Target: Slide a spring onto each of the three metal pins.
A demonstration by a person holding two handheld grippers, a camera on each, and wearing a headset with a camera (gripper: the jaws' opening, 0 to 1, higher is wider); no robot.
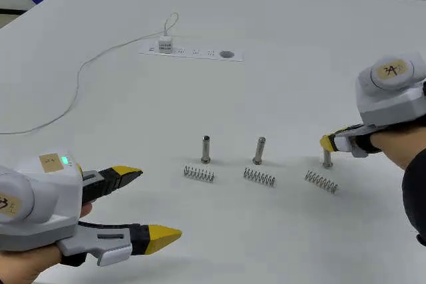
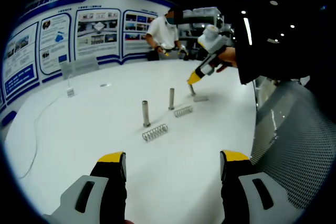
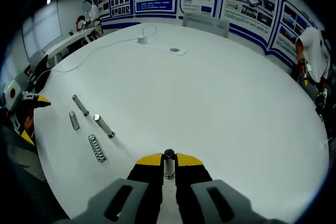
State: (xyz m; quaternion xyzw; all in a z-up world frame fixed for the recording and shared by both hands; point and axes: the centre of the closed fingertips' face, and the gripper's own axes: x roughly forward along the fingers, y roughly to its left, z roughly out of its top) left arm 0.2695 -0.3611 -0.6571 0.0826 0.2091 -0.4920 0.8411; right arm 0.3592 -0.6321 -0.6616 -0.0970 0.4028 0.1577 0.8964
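Observation:
Three short metal pins stand in a row on the white table: left pin [image 1: 206,149], middle pin [image 1: 259,150], right pin [image 1: 327,159]. In front of each lies a spring: left spring [image 1: 199,173], middle spring [image 1: 259,177], right spring [image 1: 321,181]. My right gripper [image 1: 327,142] is shut on the right pin [image 3: 168,154] near its top; in its own view the yellow tips [image 3: 168,162] clamp it. My left gripper [image 1: 146,204] hovers open and empty at the near left, well short of the left pin [image 2: 145,114] and its spring [image 2: 155,132].
A white power strip [image 1: 191,51] with a plugged-in adapter lies at the back, and its cable [image 1: 80,71] trails to the left edge. A person [image 2: 164,30] stands at a far table. The table's edge runs close on the right in the left gripper view.

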